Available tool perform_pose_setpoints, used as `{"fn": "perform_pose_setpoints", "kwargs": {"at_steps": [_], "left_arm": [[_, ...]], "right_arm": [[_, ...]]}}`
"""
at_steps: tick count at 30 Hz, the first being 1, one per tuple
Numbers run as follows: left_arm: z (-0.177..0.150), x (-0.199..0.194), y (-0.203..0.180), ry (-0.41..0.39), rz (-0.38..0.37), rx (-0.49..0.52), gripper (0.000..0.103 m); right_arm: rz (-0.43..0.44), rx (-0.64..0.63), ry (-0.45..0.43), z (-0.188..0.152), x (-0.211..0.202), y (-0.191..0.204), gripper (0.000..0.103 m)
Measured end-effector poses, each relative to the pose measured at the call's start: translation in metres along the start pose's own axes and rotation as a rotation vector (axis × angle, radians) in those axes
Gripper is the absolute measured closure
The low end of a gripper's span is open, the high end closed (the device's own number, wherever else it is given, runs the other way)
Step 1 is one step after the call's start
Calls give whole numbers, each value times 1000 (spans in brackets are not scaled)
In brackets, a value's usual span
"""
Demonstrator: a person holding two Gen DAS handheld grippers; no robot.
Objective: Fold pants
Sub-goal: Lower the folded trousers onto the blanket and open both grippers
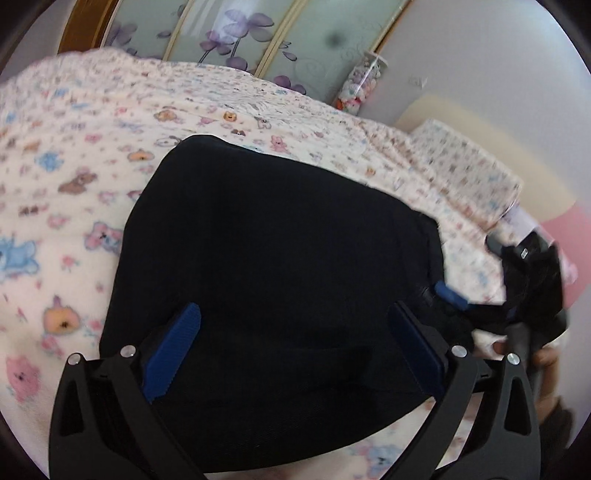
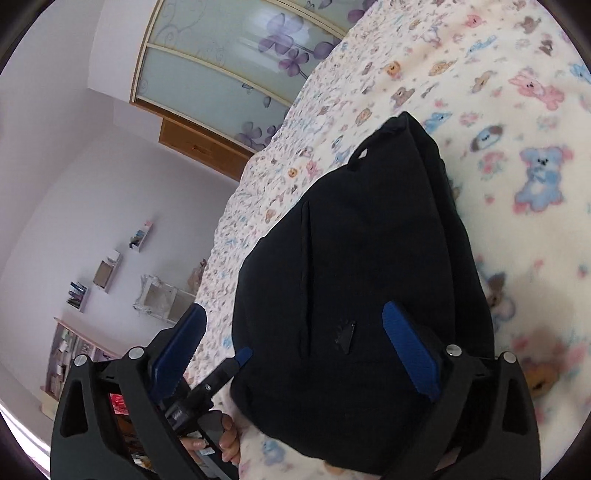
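Observation:
The black pants (image 1: 273, 266) lie folded into a compact bundle on the bed with the teddy-print blanket (image 1: 74, 177). My left gripper (image 1: 295, 350) is open just above the bundle's near part, its blue pads (image 1: 173, 350) wide apart and holding nothing. In the right wrist view the pants (image 2: 369, 258) show a pocket seam and a small label. My right gripper (image 2: 303, 354) is open over the bundle's near edge and empty. The right gripper also shows in the left wrist view (image 1: 491, 299) at the bundle's right edge. The left gripper (image 2: 221, 373) shows in the right wrist view at lower left.
The blanket (image 2: 517, 129) covers the whole bed. A pillow (image 1: 461, 166) lies at the bed's far right. A wardrobe with flowered glass doors (image 1: 240, 33) stands behind. Wall shelves (image 2: 107, 273) and a bookcase (image 2: 66, 354) stand beyond the bed's edge.

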State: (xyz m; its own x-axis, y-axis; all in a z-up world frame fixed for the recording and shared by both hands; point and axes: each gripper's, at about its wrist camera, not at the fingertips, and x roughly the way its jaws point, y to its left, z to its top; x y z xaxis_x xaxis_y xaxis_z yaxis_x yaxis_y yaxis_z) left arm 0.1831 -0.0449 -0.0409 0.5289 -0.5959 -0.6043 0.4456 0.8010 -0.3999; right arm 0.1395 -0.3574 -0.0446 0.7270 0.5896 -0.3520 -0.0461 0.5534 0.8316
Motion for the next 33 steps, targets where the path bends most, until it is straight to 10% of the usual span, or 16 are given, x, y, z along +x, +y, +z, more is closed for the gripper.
{"fn": "perform_pose_setpoints", "kwargs": {"at_steps": [10, 17, 27, 33], "left_arm": [[-37, -92, -21, -201, 129, 74, 2], [-94, -156, -54, -250, 287, 158, 2], [-122, -156, -63, -323, 393, 176, 2], [-120, -156, -62, -357, 365, 175, 2]], "right_arm": [[-55, -93, -129, -38, -49, 47, 1], [-367, -225, -133, -119, -73, 78, 1], [-706, -610, -403, -188, -78, 124, 1], [-718, -557, -454, -188, -79, 121, 1]]}}
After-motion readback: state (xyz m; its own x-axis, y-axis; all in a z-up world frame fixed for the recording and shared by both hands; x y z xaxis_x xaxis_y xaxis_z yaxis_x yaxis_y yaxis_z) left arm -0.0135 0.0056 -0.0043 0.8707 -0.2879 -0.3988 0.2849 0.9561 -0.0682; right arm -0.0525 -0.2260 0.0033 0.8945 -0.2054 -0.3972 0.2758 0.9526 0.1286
